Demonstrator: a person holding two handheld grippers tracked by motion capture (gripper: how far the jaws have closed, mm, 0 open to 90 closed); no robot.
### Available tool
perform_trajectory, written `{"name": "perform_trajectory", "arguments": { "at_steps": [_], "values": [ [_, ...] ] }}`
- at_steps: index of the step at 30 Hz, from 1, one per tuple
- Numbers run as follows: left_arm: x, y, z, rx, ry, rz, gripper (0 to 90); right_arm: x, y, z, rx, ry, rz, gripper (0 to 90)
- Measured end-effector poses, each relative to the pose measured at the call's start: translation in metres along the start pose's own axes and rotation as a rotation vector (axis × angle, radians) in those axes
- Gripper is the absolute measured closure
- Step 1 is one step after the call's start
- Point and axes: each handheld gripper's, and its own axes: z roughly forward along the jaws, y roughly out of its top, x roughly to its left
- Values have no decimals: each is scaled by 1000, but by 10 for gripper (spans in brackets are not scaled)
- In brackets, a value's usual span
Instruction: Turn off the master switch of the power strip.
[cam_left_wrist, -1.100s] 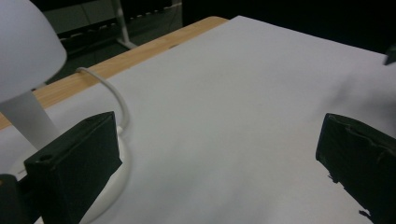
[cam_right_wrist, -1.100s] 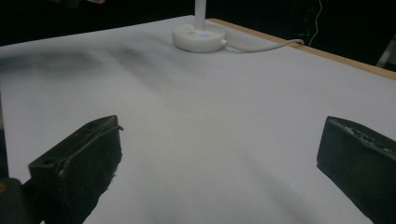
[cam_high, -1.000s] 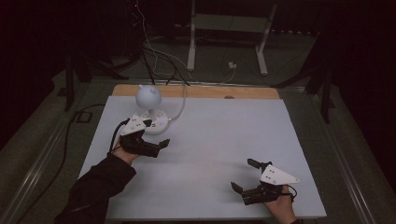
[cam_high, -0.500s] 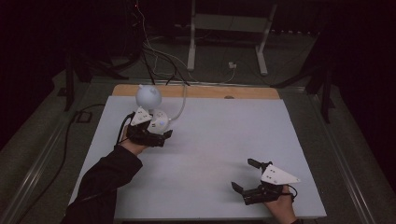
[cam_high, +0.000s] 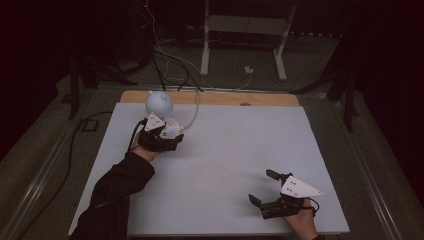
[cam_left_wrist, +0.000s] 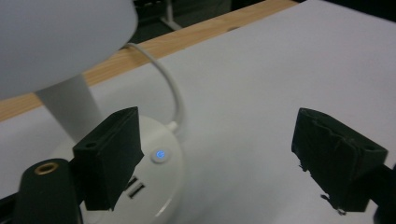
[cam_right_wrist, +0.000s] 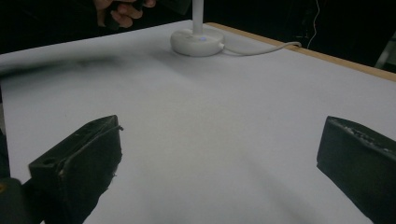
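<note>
A white desk lamp with a round shade (cam_high: 159, 102) stands at the table's far left on a round base (cam_high: 173, 128). My left gripper (cam_high: 169, 141) sits open right at that base, its grey plate overlapping it. In the left gripper view the open left gripper (cam_left_wrist: 219, 149) has its left jaw over the base (cam_left_wrist: 154, 186), beside a blue-lit power button (cam_left_wrist: 159, 154); the shade (cam_left_wrist: 56, 37) looms above. My right gripper (cam_high: 265, 189) rests open near the front right, nothing between its jaws. In the right gripper view the right gripper (cam_right_wrist: 219, 154) faces bare table, with the lamp base (cam_right_wrist: 196, 42) far off.
The white table top (cam_high: 235, 145) has a wooden strip (cam_high: 220, 97) along its far edge. The lamp's white cable (cam_high: 194, 112) loops back over that edge. Cables and a metal stand (cam_high: 242, 25) lie on the dark floor behind.
My left gripper has moved forward to the lamp base and now overlaps it. The right gripper has stayed in place.
</note>
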Motion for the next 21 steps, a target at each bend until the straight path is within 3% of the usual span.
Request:
{"name": "perform_trajectory", "arguments": {
  "at_steps": [8, 10, 15, 21],
  "values": [
    [3, -1, 10, 24, 35, 13, 471, 0, 0, 0, 0, 3, 4, 0],
    [2, -1, 13, 21, 74, 10, 492, -1, -1, 0, 2, 3, 3, 0],
    [3, -2, 17, 23, 107, 10, 627, -1, -1, 0, 3, 4, 5, 0],
    [4, -4, 24, 39, 99, 9, 767, -1, -1, 0, 5, 7, 6, 0]
  ]
}}
